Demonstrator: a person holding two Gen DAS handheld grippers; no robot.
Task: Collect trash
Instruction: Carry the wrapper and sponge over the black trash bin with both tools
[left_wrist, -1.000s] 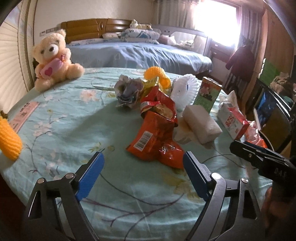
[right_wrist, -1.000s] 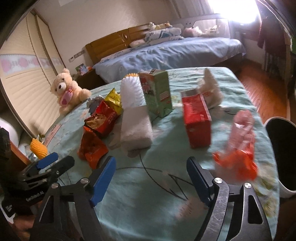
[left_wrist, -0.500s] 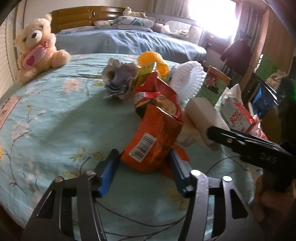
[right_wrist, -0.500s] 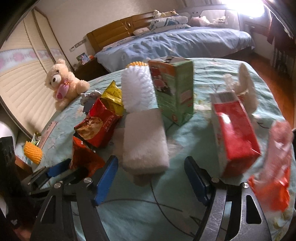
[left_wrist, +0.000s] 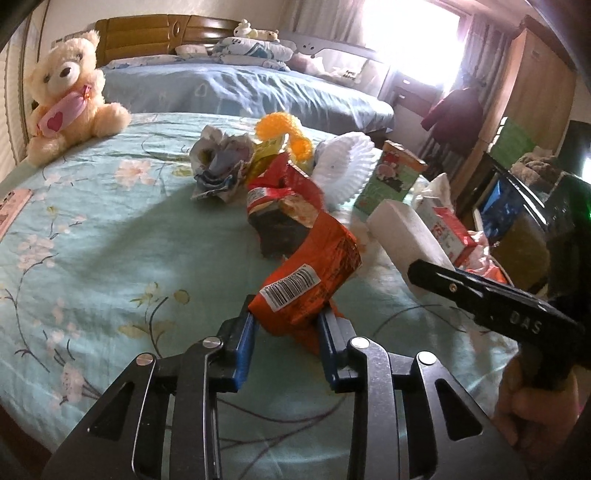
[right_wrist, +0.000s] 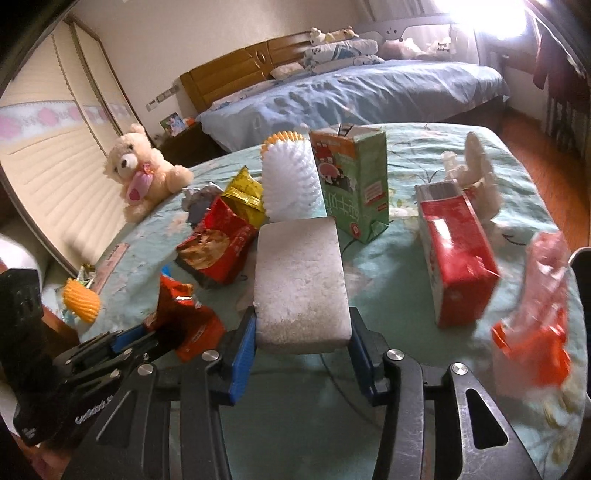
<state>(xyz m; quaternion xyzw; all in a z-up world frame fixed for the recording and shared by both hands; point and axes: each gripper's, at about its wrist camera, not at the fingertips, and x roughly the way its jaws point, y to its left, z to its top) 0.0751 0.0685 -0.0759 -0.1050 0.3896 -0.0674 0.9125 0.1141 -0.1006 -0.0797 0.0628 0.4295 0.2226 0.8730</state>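
Widest thing in play is the round table (left_wrist: 92, 236), draped in a pale green flowered cloth, its near edge cut off by both lenses, and behind it a blue-covered bed (right_wrist: 354, 96) whose far end washes out in window glare. On the cloth's far left sits a cream teddy bear (left_wrist: 66, 110) with a pink heart pouch. Now the trash: the white foam block (right_wrist: 301, 284) lies right between the right gripper (right_wrist: 303, 338) fingers, blue pads flanking its near end and the jaws closing on it, though the last sliver of contact is hard to call. The green drink carton (right_wrist: 351, 184) stands upright behind it, printing too small to read, with a red box (right_wrist: 454, 254) to its right, label blurred. The orange snack wrapper (left_wrist: 310, 284) is at the table's near side, pinched in the left gripper (left_wrist: 286, 332), jaws closing with the pads pressing its crumpled lower end; a barcode shows, digits unreadable. Behind it a red chip bag (left_wrist: 284, 206) gapes open. From the left camera the other tool's black body reads "DAS", the rest hidden by the hand (left_wrist: 532, 402) holding it. A smeared orange-and-clear bag (right_wrist: 535, 325) at far right is too blurred to identify.
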